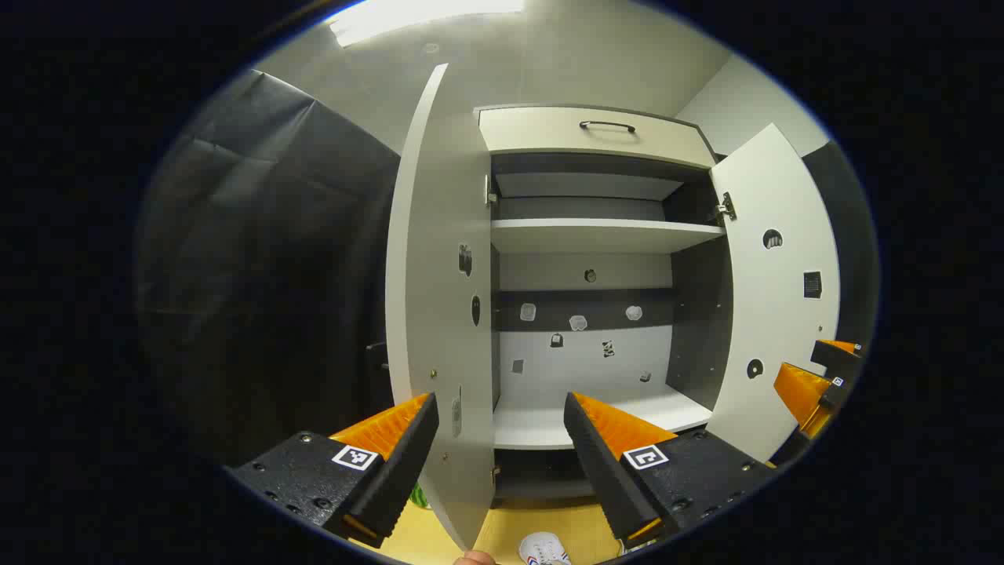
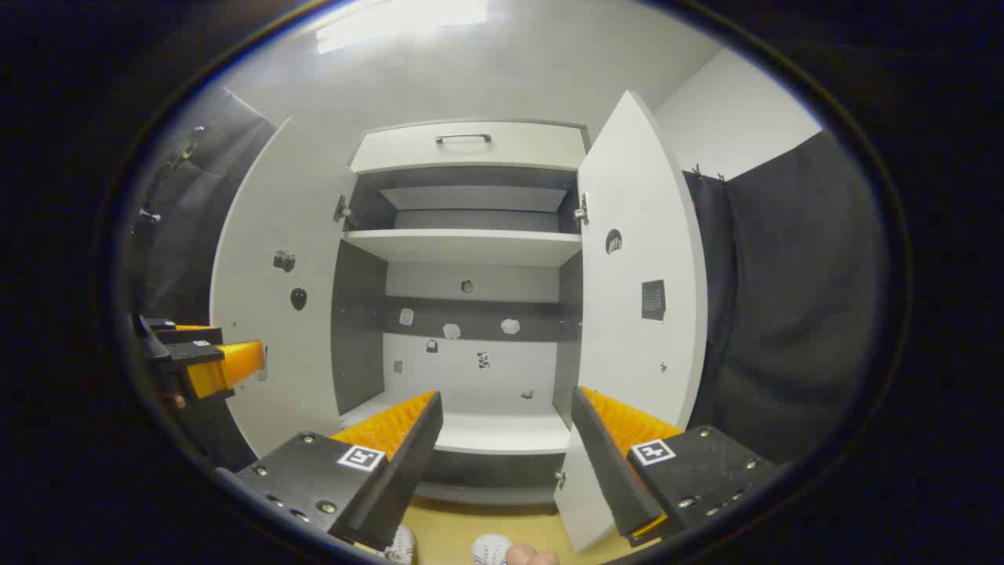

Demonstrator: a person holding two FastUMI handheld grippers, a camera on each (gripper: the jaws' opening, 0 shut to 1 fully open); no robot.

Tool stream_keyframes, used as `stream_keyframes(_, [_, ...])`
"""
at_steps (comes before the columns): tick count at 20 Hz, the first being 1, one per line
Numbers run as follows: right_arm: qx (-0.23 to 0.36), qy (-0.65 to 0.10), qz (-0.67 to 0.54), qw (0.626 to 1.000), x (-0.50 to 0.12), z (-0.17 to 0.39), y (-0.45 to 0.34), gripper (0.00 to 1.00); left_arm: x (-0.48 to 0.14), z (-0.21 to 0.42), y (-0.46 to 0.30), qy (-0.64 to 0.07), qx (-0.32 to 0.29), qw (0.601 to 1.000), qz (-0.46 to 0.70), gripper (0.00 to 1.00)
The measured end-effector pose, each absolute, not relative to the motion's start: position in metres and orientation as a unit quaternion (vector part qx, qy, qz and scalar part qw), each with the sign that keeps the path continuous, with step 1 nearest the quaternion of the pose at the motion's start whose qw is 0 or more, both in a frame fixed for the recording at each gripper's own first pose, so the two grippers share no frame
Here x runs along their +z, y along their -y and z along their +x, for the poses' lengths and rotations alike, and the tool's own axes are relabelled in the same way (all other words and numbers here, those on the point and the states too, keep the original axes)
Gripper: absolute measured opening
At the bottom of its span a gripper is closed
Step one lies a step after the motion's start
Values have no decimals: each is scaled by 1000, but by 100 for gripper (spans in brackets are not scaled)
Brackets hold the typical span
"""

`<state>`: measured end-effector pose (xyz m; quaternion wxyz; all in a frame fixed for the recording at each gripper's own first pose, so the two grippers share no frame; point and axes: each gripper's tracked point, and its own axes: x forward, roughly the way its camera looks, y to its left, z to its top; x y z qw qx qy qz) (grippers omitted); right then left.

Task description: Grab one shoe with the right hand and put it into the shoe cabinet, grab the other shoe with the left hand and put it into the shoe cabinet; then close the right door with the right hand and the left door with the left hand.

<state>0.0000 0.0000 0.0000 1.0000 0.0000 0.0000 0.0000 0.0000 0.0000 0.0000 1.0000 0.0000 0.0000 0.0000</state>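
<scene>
In the left gripper view, the shoe cabinet (image 1: 596, 275) stands upright straight ahead with both doors swung out toward the camera. The left door (image 1: 439, 314) is seen almost edge-on, its long axis vertical, just beyond the gripper's left finger; the right door (image 1: 773, 298) stands open at the right, its inner face turned inward. A middle shelf (image 1: 604, 234) and the bottom shelf (image 1: 580, 420) lie bare inside, and a drawer with a dark handle (image 1: 608, 125) tops the cabinet. The left gripper (image 1: 502, 424) hangs in front of the opening with its fingers spread wide, released, holding and touching nothing. Low at the near edge, a white shoe (image 1: 543, 549) rests on the wooden floor (image 1: 502, 526) in front of the cabinet; too little of it shows to tell which way it points. The right gripper (image 1: 816, 377) appears at the far right, near the right door; how far it is parted cannot be told there.

In the right gripper view, the cabinet again faces the camera, doors open on both sides. The right gripper (image 2: 506, 428) is wide apart and empty, its right finger close in front of the right door's lower edge, though contact cannot be judged. Two white shoes (image 2: 404, 543) (image 2: 490, 549) sit on the floor at the bottom edge, side by side, only partly visible. The left gripper (image 2: 212, 357) shows at the left before the left door.
</scene>
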Motion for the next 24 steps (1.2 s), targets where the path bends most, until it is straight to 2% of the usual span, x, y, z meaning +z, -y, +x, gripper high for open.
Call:
stream_keyframes(13, [13, -36, 8, 999, -27, 3, -1, 98, 9, -12, -16, 16, 37, 999, 5, 97])
stream_keyframes(17, [33, -97, -4, 995, -79, 6, -9, 98, 7, -20, -18, 12, 44, 999, 0, 97])
stream_keyframes(20, [53, -188, -8, 981, -159, 3, -21, 84, 5, -26, -22, 7, 52, 999, 0, 97])
stream_keyframes(21, [57, -218, -8, 974, -187, 0, -23, 77, 4, -28, -24, 6, 54, 999, 0, 97])
stream_keyframes(23, [67, -281, 4, 957, -242, -7, -28, 74, 4, -31, -28, 6, 61, 998, 1, 98])
stream_keyframes(24, [70, -312, 16, 947, -266, -15, -30, 68, 5, -33, -30, 7, 65, 998, 2, 98])
